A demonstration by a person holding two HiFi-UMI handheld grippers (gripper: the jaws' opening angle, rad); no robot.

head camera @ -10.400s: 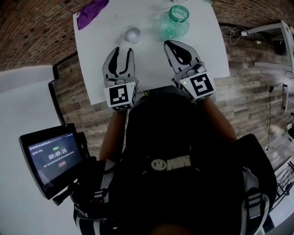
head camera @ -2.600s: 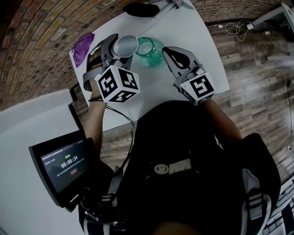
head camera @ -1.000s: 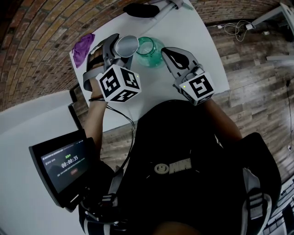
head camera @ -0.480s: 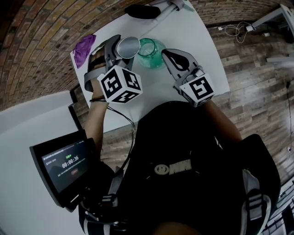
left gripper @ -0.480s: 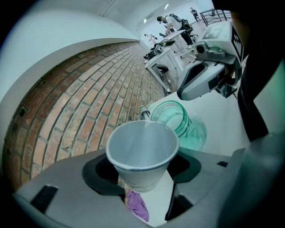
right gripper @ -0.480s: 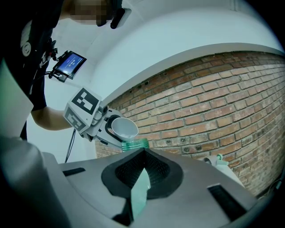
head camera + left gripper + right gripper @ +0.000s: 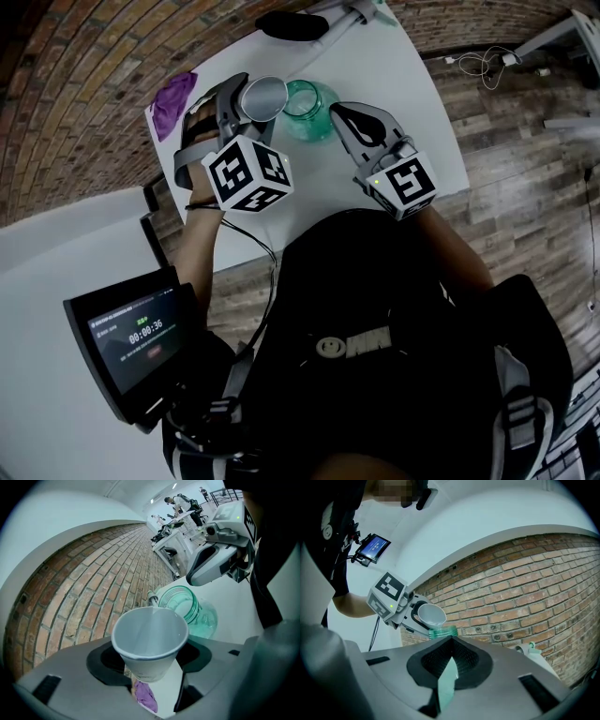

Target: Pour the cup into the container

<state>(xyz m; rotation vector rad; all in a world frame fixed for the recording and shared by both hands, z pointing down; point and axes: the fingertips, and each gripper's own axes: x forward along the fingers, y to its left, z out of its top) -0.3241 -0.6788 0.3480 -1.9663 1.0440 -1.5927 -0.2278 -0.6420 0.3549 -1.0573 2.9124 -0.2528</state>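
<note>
A white paper cup [image 7: 263,94] is held off the table, my left gripper [image 7: 246,96] shut on it. The cup is tipped, its mouth turned toward the green glass jar [image 7: 309,105] beside it. In the left gripper view the cup [image 7: 150,637] sits between the jaws and I see nothing inside it; the jar [image 7: 187,606] stands just beyond. My right gripper [image 7: 343,105] rests low at the jar's right side, jaws together, holding nothing. From the right gripper view the cup [image 7: 431,614] hangs just above the jar's rim [image 7: 443,631].
The white table [image 7: 394,56] is small, with wood floor around it. A purple cloth [image 7: 171,94] lies at its left edge and a black object [image 7: 291,23] at the far end. A tablet [image 7: 127,333] stands at lower left. Cables [image 7: 478,61] lie on the floor.
Since the earliest frame the left gripper has taken the cup off the table and tipped it beside the jar. Over the last second it has barely shifted; the right gripper is still.
</note>
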